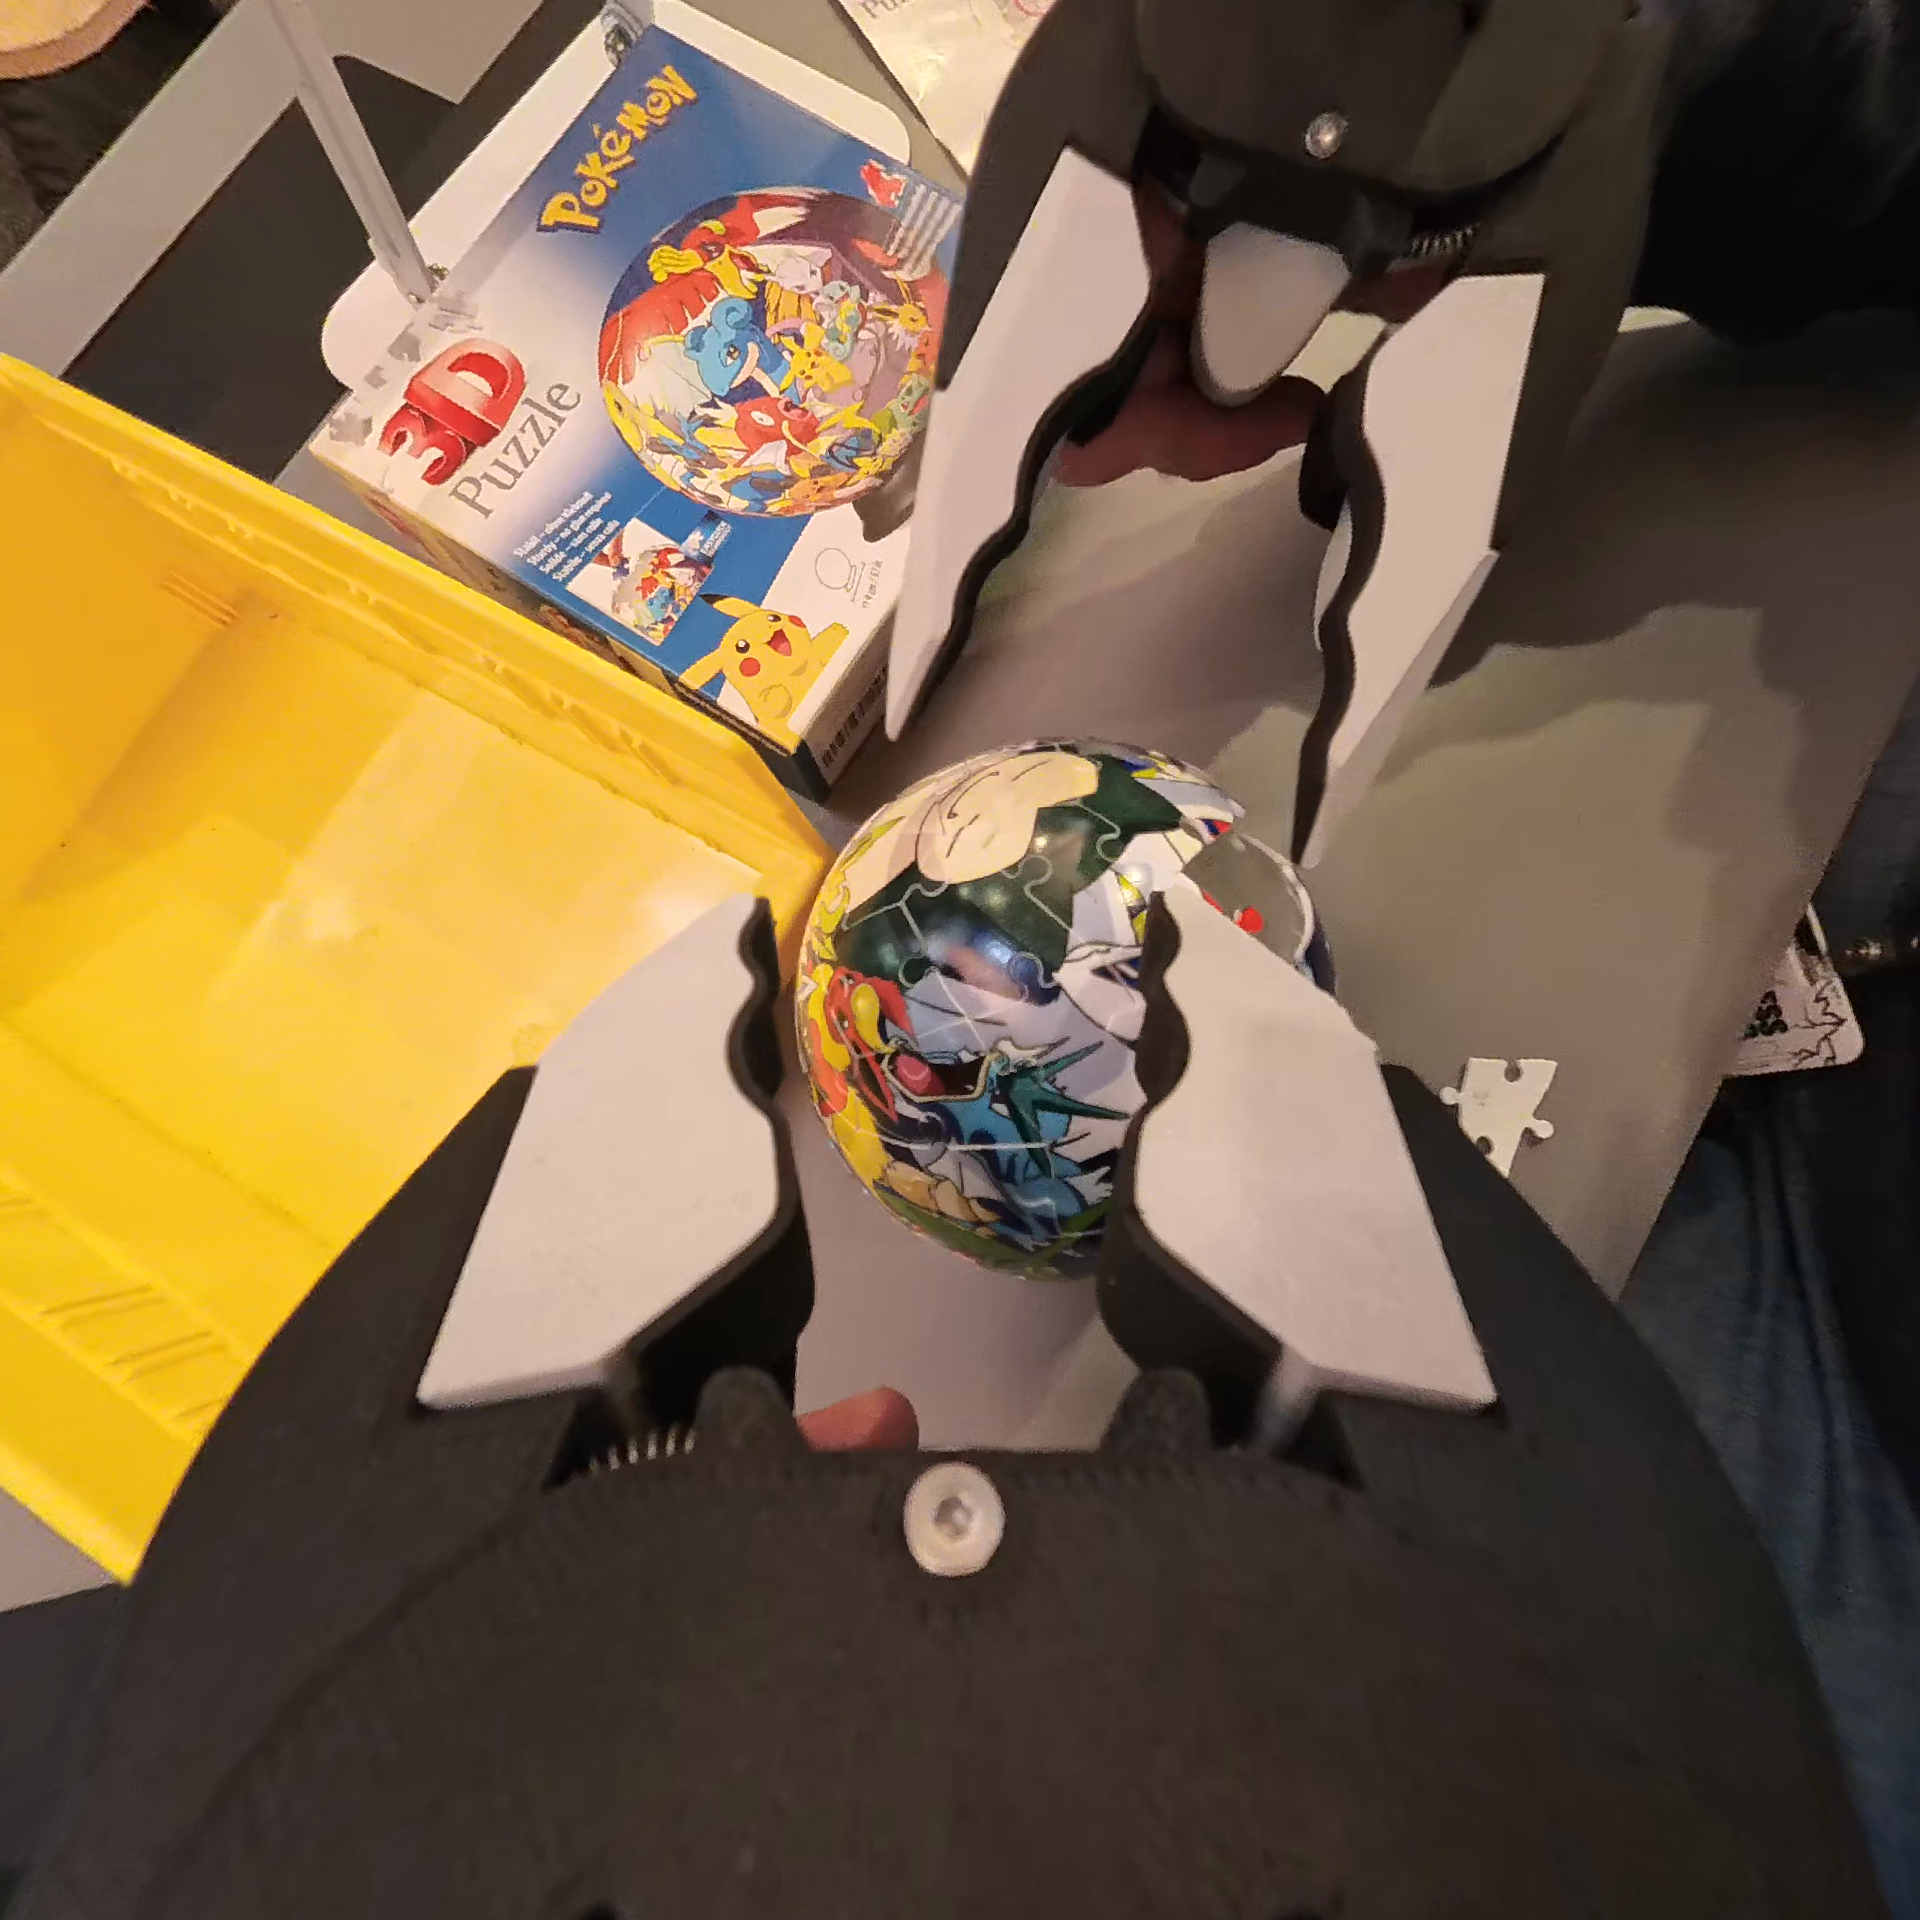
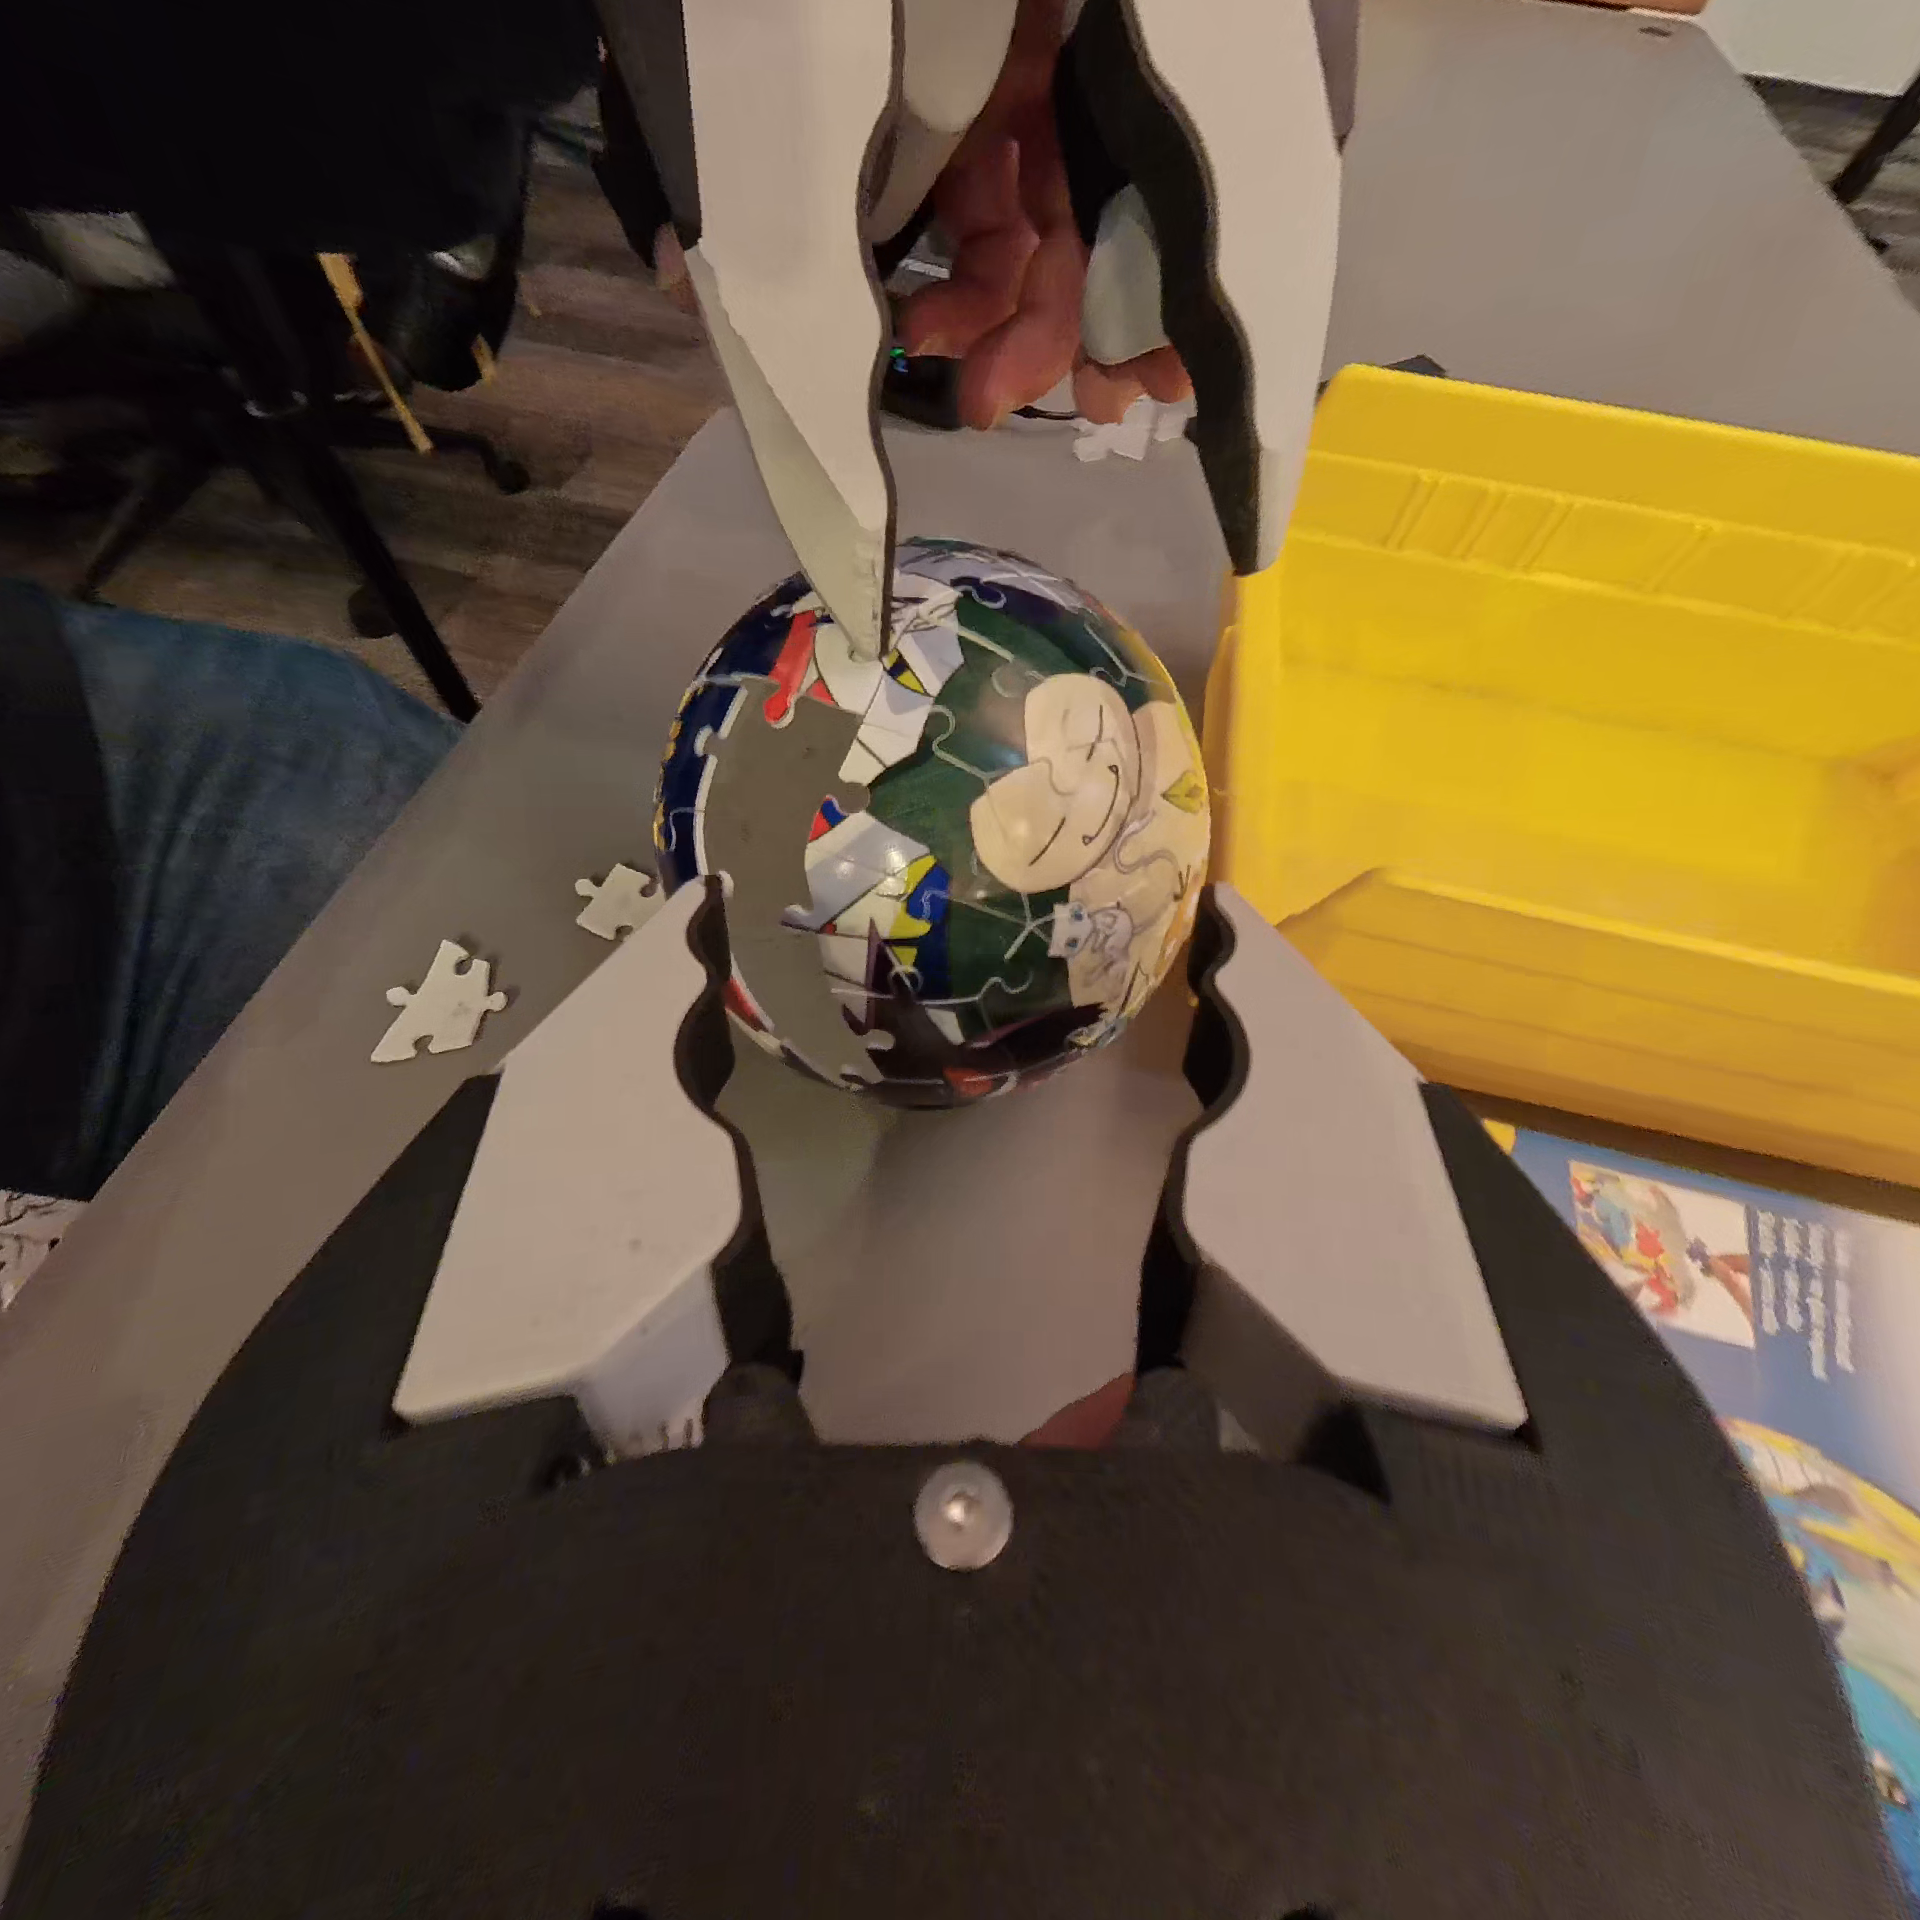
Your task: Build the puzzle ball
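The grey bench (image 2: 312, 1039) carries everything here. On it, largest first, stands the empty yellow plastic bin (image 1: 260, 883), then the blue-and-white puzzle box (image 1: 644, 436) lying flat just behind it. The puzzle ball (image 2: 935, 831) sits on the bench close beside the bin, nearly whole: one tall gap remains on the side facing the right wrist view, showing bare grey through it.

The left claw (image 1: 961, 935) is spread wide and grips nothing; one fingertip seems to rest on the ball's top beside the gap, steadying it. The right claw (image 2: 961, 914) is likewise spread and empty, its tips either side of the ball without visibly clamping it.

Two loose white puzzle pieces (image 2: 442, 1003) lie face down on the bench, near the ball on the gap's side.

The step in hand looks like filling that last gap. Next, I judge, the right claw must pick up one loose piece, turn it picture-side out, and press its tabs into the opening while the left claw braces the ball against rolling.
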Motion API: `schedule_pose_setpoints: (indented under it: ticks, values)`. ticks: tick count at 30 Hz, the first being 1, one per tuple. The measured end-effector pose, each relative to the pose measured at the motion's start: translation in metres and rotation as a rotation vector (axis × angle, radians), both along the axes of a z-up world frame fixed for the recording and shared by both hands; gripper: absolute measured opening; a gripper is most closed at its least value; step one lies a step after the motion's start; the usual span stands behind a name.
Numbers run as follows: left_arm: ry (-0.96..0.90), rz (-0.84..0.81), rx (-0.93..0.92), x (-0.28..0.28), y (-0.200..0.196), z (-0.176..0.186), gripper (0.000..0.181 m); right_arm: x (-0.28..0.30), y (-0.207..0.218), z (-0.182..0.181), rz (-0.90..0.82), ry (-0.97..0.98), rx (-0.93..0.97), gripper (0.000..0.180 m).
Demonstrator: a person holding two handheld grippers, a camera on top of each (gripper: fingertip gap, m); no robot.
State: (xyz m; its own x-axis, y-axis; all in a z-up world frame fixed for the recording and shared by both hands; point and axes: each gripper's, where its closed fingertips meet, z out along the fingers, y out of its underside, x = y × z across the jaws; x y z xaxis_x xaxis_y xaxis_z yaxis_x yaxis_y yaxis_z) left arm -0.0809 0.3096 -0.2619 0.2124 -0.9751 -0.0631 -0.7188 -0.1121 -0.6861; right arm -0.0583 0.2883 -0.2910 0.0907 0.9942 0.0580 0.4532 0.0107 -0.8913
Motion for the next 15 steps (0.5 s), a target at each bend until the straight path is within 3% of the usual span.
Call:
schedule_pose_setpoints:
  ticks: [8, 15]
  values:
    - [-0.023, 0.057, -0.042, -0.0072, 0.0008, -0.0025, 0.065, -0.0067, 0.0050, 0.0004, 0.033, 0.035, -0.043, 0.069]
    - [-0.012, 0.041, -0.031, -0.0088, 0.0015, -0.0020, 0.068, -0.0076, 0.0051, 0.0016, -0.009, 0.054, -0.074, 0.064]
